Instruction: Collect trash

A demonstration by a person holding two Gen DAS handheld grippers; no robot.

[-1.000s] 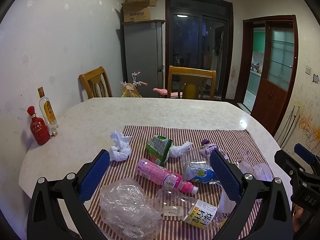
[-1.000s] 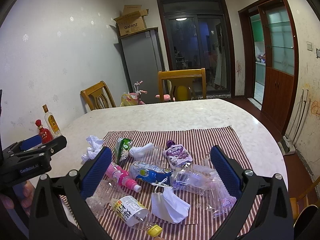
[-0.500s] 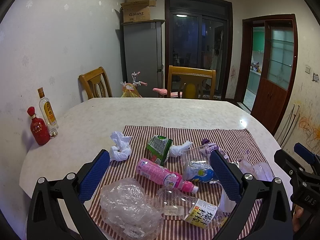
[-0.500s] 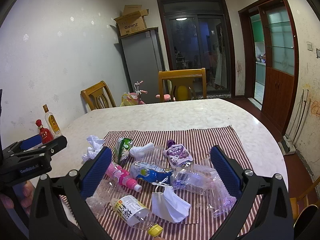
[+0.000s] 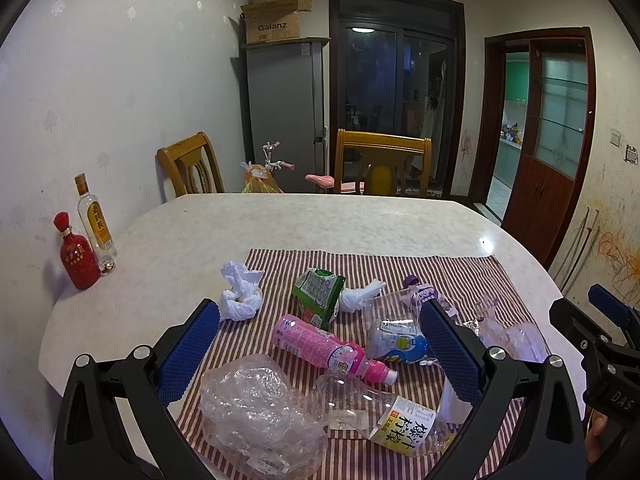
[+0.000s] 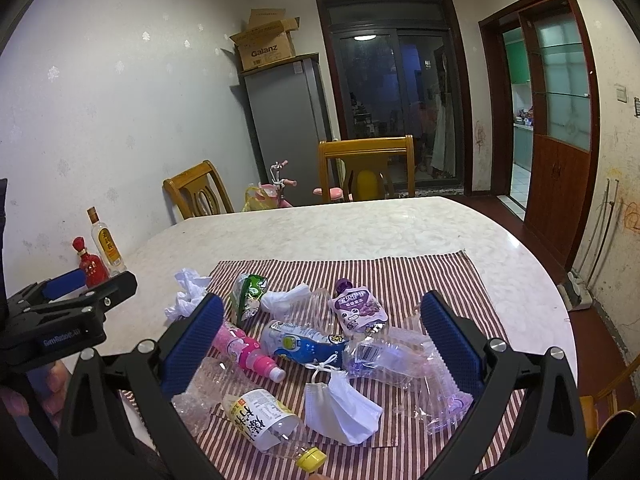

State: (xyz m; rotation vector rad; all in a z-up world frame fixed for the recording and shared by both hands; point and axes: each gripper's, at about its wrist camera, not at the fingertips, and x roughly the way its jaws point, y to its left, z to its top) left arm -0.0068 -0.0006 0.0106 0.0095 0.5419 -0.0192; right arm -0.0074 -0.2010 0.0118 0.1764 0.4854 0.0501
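Both the left tool (image 5: 320,350) and the right tool (image 6: 322,334) are held wide open and empty above the litter on the striped cloth (image 6: 420,270), lower centre of frame. A first pick is best made on the rigid pink plastic bottle (image 5: 326,348), gripped across its body, since crinkled film may slip.

Cardboard box (image 5: 276,20) on fridge: "Galanz"
My left gripper (image 6: 60,334): "GenRobot.AI"
My right gripper (image 5: 616,398): "DAS"
Clear bottle label (image 5: 406,426): Chinese characters

Trash on a striped mat (image 6: 420,272) atop the table (image 6: 360,224) (two bottles (image 5: 86,240) at its far-left edge, beside the wall).
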